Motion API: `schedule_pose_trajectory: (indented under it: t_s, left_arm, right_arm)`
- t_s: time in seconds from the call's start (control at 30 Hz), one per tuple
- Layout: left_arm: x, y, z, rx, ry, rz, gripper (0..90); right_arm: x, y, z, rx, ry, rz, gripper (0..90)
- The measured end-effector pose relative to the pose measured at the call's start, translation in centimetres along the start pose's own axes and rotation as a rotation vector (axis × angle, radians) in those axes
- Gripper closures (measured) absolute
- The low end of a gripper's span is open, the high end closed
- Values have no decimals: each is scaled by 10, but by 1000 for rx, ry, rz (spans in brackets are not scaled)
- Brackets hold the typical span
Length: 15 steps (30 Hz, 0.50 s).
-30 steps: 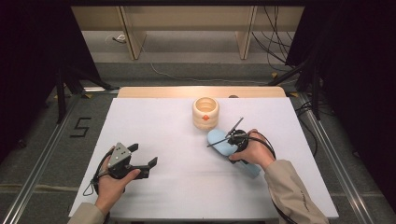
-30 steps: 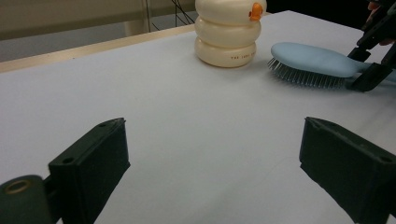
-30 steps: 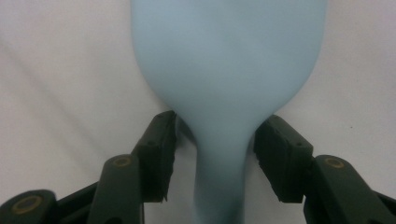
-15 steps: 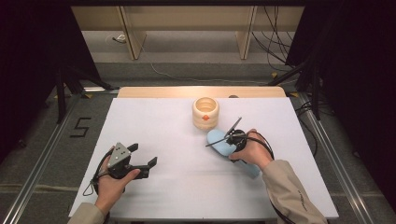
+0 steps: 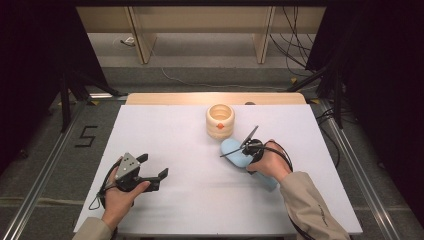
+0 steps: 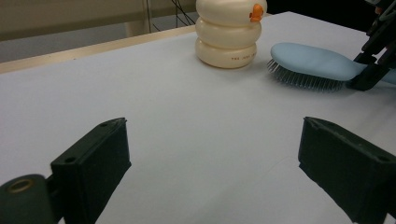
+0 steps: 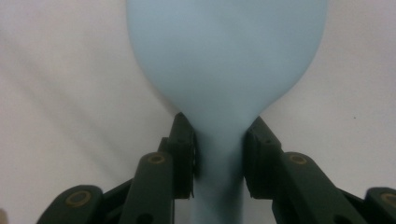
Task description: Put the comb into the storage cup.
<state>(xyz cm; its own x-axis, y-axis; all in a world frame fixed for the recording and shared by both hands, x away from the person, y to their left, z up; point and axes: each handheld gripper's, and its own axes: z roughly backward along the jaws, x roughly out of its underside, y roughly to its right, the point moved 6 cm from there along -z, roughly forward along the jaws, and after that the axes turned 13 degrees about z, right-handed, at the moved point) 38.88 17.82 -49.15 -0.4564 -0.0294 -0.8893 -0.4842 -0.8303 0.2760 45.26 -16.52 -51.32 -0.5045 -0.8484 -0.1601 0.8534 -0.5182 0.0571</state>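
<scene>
Jaws pinch the neck of a pale blue hairbrush point(image 7: 224, 70) in the right gripper view, one black pad on either side where the handle narrows below the oval head; they have just been closing onto it. In the high view the right gripper point(image 5: 248, 148) sits right of centre, the person's hand point(image 5: 267, 162) wrapped around it and a beige sleeve point(image 5: 312, 210) running off the lower right corner. The brush lies bristles down on the white table point(image 5: 175, 140), its head towards the upper left of that hand (the bristles show plainly in the left gripper view). At lower left of the high view the left gripper point(image 5: 150, 172) rests low over the table with its jaws spread wide and nothing between them. Farther back, at upper centre, a cream ribbed cup point(image 5: 220, 120) with a small orange mark stands upright near the brush head, not touching it.
</scene>
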Motion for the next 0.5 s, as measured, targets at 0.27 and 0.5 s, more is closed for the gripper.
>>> schedule_pose_trajectory:
  t_s: [0.27, 0.5]
  left_arm:
    - [0, 0, 0, 0, 2, 0, 85]
    - [0, 0, 0, 0, 2, 1, 84]
  right_arm:
    - [1, 0, 0, 0, 10, 1, 700]
    - [2, -1, 1, -6, 13, -5, 702]
